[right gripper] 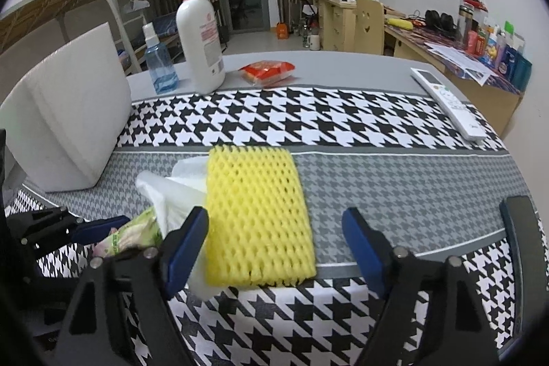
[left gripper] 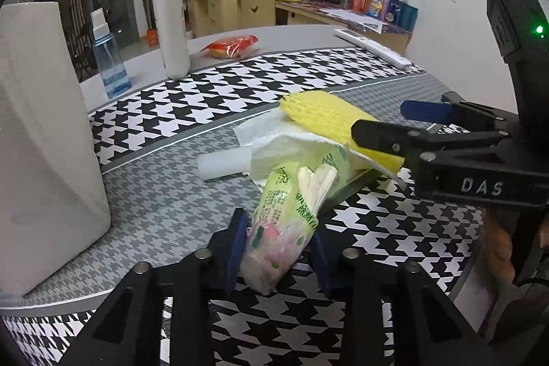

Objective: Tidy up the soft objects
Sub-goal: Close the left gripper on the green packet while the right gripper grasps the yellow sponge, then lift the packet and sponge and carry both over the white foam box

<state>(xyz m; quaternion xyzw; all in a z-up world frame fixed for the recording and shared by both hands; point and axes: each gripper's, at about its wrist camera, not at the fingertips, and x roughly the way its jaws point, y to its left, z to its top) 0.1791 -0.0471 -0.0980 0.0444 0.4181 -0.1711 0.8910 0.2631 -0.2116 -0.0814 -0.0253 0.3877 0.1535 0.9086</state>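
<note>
My left gripper (left gripper: 278,249) is shut on a green tissue pack (left gripper: 284,222), which lies on the houndstooth tablecloth (left gripper: 178,201); white tissues (left gripper: 317,179) stick out of it. A yellow foam net (right gripper: 257,215) lies flat on the cloth just beyond, partly over a white plastic bag (right gripper: 171,191). My right gripper (right gripper: 274,242) is open, its fingers either side of the net's near end, not touching it. In the left wrist view the right gripper (left gripper: 387,122) hovers over the net (left gripper: 326,119). The pack also shows in the right wrist view (right gripper: 137,234).
A white foam block (left gripper: 44,143) stands at the left. Behind are a white pump bottle (left gripper: 170,19), a blue spray bottle (left gripper: 108,57), a red snack packet (left gripper: 231,47) and a white remote (right gripper: 447,102). A white cylinder (left gripper: 223,165) lies beside the bag.
</note>
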